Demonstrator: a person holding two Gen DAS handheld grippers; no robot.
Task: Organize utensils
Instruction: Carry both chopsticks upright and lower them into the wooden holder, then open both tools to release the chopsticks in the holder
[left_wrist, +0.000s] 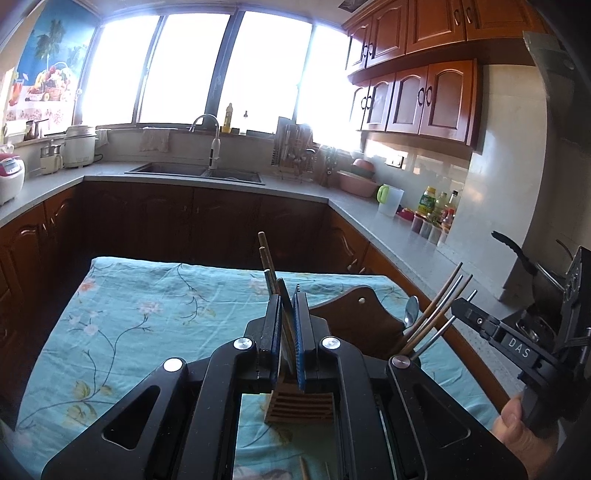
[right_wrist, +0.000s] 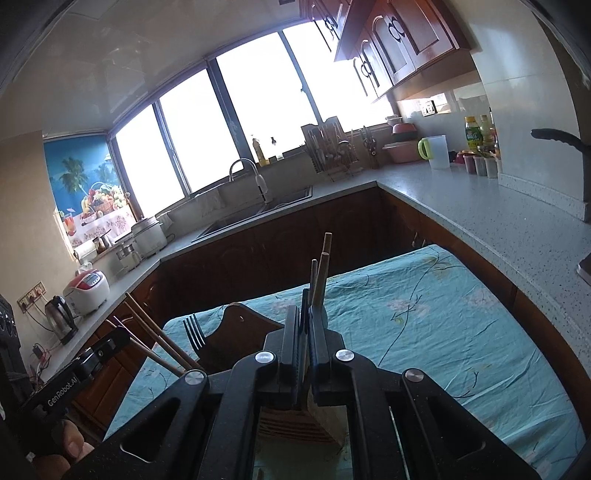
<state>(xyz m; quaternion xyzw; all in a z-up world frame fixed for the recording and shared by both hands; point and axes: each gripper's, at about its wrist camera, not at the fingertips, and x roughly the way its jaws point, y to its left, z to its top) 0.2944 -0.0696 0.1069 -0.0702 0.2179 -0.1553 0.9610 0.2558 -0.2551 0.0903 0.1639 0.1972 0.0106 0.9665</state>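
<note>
Chopsticks (left_wrist: 266, 266) stand upright, pinched in my left gripper (left_wrist: 287, 325), another pair (right_wrist: 322, 273) in my right gripper (right_wrist: 303, 332), both over the slotted holder (left_wrist: 301, 408) on the cloth (left_wrist: 147, 314) just below.

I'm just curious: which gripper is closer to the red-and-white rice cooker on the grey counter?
Left. The left gripper is on the side toward the red-and-white rice cooker; the right gripper is farther across the cloth-covered table, toward the other counter.
</note>
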